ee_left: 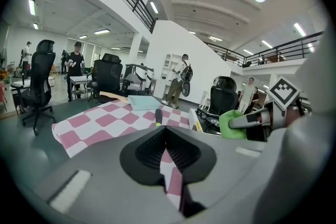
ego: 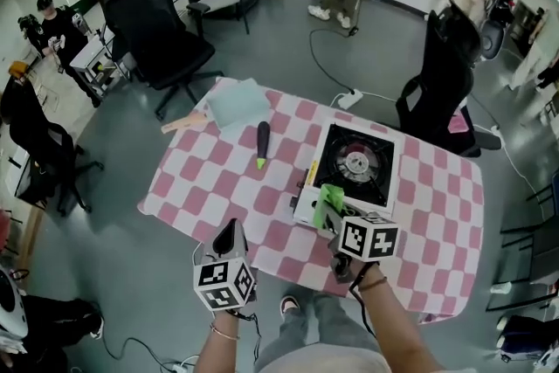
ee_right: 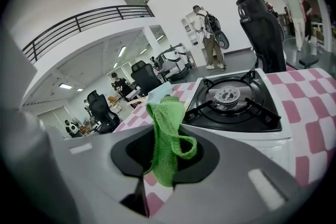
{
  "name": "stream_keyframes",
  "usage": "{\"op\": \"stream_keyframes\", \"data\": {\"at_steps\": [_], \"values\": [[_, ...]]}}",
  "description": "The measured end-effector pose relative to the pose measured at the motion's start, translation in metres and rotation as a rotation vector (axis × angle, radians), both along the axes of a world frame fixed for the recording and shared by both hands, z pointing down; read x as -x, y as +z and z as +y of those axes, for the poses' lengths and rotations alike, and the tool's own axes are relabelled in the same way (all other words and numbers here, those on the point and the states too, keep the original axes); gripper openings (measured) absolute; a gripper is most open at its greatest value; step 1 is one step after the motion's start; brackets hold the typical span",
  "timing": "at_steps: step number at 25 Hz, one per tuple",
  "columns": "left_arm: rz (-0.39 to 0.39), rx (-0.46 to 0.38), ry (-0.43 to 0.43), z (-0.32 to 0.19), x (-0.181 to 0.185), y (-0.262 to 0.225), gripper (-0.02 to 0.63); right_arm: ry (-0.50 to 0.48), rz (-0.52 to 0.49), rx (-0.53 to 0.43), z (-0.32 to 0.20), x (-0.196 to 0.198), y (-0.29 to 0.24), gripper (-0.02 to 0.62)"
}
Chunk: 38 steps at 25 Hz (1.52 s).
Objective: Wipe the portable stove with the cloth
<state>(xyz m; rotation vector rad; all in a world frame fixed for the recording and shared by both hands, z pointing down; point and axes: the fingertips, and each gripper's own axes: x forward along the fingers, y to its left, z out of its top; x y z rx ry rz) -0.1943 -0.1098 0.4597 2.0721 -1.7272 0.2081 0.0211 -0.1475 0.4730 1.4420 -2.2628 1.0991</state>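
The portable stove, white with a black burner top, sits on the checked table right of centre. My right gripper hovers at the stove's near left corner, shut on a green cloth. In the right gripper view the cloth hangs up out of the closed jaws, with the stove just ahead to the right. My left gripper is held over the table's near edge, left of the stove, shut and holding nothing. Its own view shows the jaw tips touching and the green cloth off to the right.
A black-handled tool with a green tip lies mid-table. A pale teal folded pad and a wooden piece lie at the far left corner. Black office chairs stand beyond the table. Several people are farther back.
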Motion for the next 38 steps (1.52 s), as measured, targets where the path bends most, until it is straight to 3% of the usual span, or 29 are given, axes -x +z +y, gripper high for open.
{"op": "stream_keyframes", "data": {"at_steps": [15, 38], "values": [[0.02, 0.079, -0.047, -0.008, 0.018, 0.031, 0.0, -0.034, -0.037, 0.114, -0.026, 0.038, 0.026, 0.083], [0.012, 0.091, -0.065, 0.005, 0.017, 0.03, 0.0, -0.01, 0.077, 0.171, -0.026, 0.029, 0.045, 0.083]]}}
